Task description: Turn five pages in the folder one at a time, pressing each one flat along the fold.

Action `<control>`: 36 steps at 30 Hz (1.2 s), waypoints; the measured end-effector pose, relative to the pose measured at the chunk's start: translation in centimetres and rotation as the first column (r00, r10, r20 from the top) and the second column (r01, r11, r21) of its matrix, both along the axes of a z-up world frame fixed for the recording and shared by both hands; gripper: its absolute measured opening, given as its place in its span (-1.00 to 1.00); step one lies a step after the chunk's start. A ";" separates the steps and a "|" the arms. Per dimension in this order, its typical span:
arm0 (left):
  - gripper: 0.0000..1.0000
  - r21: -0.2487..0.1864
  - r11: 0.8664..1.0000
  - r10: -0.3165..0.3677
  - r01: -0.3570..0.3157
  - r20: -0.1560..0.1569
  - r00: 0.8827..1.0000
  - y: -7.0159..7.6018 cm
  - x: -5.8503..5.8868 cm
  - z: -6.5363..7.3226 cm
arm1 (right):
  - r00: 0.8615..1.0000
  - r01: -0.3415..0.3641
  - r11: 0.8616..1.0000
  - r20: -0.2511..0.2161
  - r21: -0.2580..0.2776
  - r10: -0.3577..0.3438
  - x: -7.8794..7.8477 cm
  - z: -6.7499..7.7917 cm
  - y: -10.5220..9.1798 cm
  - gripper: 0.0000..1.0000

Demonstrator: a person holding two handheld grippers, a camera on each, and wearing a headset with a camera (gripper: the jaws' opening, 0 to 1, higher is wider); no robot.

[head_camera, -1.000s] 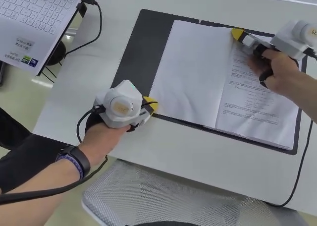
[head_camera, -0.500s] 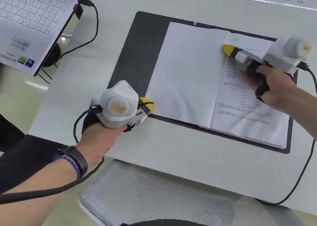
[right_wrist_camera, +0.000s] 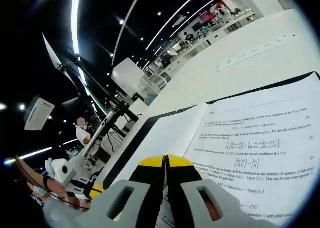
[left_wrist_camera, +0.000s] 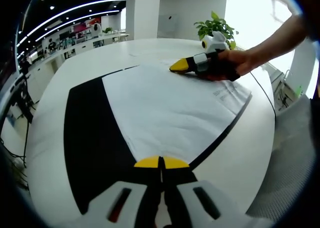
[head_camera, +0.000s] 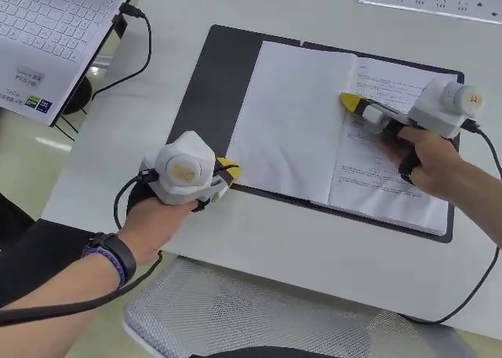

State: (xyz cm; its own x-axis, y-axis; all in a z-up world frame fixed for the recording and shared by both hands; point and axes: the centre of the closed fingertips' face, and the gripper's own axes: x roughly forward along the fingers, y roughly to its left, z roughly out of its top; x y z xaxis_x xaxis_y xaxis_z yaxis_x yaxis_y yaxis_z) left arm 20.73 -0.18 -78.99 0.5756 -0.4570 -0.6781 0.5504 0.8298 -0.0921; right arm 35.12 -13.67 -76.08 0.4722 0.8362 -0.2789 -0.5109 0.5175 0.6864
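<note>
- Black folder (head_camera: 210,83) lying open on white desk (head_camera: 314,248).
- Left gripper (head_camera: 228,169) at folder's near edge, jaws pressed together, holding nothing.
- Right gripper (head_camera: 350,101) tip on printed page (head_camera: 392,185) beside the fold, jaws closed, empty.

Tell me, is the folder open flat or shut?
Open flat: the folder lies spread, a blank page left of the fold, a printed page right.
</note>
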 end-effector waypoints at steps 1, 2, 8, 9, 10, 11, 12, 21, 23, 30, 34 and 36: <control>-1.00 0.000 1.000 0.000 0.000 0.000 1.000 0.0 0.0 0.0 | 1.000 -0.003 1.000 -0.004 0.003 0.003 -0.4 0.0 0.0 -1.00; -1.00 -0.001 1.000 0.000 0.000 0.000 1.000 0.0 0.0 0.0 | 1.000 -0.007 1.000 -0.002 0.003 0.007 -0.7 0.0 0.0 -1.00; -1.00 -0.001 1.000 -0.002 0.002 0.000 1.000 0.0 0.0 0.0 | 1.000 -0.030 0.999 -0.008 0.011 0.030 -2.5 0.2 0.2 -1.00; -1.00 0.000 1.000 -0.002 0.002 0.000 1.000 0.0 0.0 0.0 | 0.999 -0.033 0.999 -0.007 0.014 0.033 -2.8 0.2 0.2 -1.00; -1.00 0.000 1.000 -0.002 0.002 0.000 1.000 0.0 0.0 0.0 | 0.999 -0.035 0.999 -0.008 0.016 0.035 -3.0 0.2 0.2 -1.00; -1.00 0.000 1.000 -0.002 0.002 0.000 1.000 0.0 0.0 0.0 | 0.999 -0.037 0.999 -0.012 0.022 0.037 -3.4 0.3 0.2 -1.00; -1.00 0.000 1.000 -0.002 0.002 0.000 1.000 0.0 0.0 0.0 | 0.999 -0.043 0.999 -0.016 0.026 0.043 -3.8 0.3 0.2 -1.00; -1.00 -0.002 1.000 -0.005 0.005 0.001 1.000 0.0 0.0 0.0 | 0.995 -0.095 0.995 -0.015 0.023 0.095 -7.0 0.2 0.6 -1.00; -1.00 -0.001 1.000 -0.005 0.005 0.001 1.000 0.0 -0.1 0.0 | 0.994 -0.108 0.994 -0.016 0.021 0.108 -7.7 0.2 0.7 -1.00; -1.00 -0.003 1.000 -0.004 0.004 0.001 1.000 -0.1 -0.1 0.0 | 0.989 -0.145 0.989 -0.028 0.014 0.146 -9.8 0.0 0.8 -1.00; -1.00 -0.005 1.000 -0.001 0.001 0.001 1.000 -0.1 0.0 0.0 | 0.985 -0.169 0.985 -0.038 0.015 0.170 -11.0 -0.1 0.8 -1.00; -1.00 -0.005 1.000 -0.001 0.001 0.003 1.000 -0.1 0.0 0.0 | 0.983 -0.177 0.984 -0.044 0.014 0.177 -11.5 -0.1 0.8 -1.00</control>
State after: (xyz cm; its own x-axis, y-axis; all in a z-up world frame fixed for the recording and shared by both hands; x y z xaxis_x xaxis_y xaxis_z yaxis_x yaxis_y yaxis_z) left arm 20.72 -0.25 -78.99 0.5767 -0.4614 -0.6742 0.5517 0.8286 -0.0952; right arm 23.59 -12.83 -76.22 0.3037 0.9084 -0.2872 -0.5626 0.4143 0.7154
